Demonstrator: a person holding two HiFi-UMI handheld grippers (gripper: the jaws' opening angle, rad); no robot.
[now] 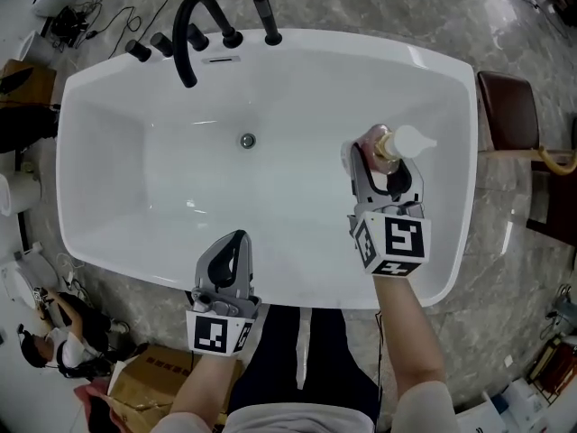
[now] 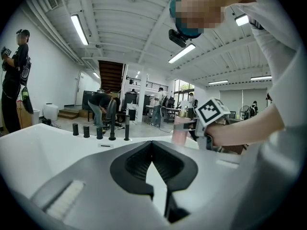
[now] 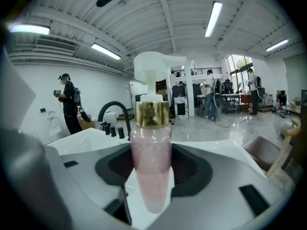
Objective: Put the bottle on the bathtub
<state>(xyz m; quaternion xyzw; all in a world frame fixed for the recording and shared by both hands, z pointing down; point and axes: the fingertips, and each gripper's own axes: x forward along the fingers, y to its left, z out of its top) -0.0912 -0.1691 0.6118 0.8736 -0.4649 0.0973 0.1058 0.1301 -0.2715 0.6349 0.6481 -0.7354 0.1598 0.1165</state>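
Observation:
A pink pump bottle (image 1: 389, 148) with a gold collar and white pump head stands upright between the fingers of my right gripper (image 1: 386, 171), which is shut on it above the right inner side of the white bathtub (image 1: 433, 61). The right gripper view shows the bottle (image 3: 151, 162) clamped at its lower body. In the left gripper view the same bottle (image 2: 181, 131) is off to the right. My left gripper (image 1: 236, 239) hovers at the tub's near rim, its jaws closed together with nothing in them (image 2: 152, 150).
A black faucet (image 1: 194, 25) with several black knobs stands on the far rim. The drain (image 1: 247, 140) lies mid-tub. A brown chair (image 1: 509, 106) is to the right, a cardboard box (image 1: 149, 382) and a person (image 1: 54, 318) at lower left.

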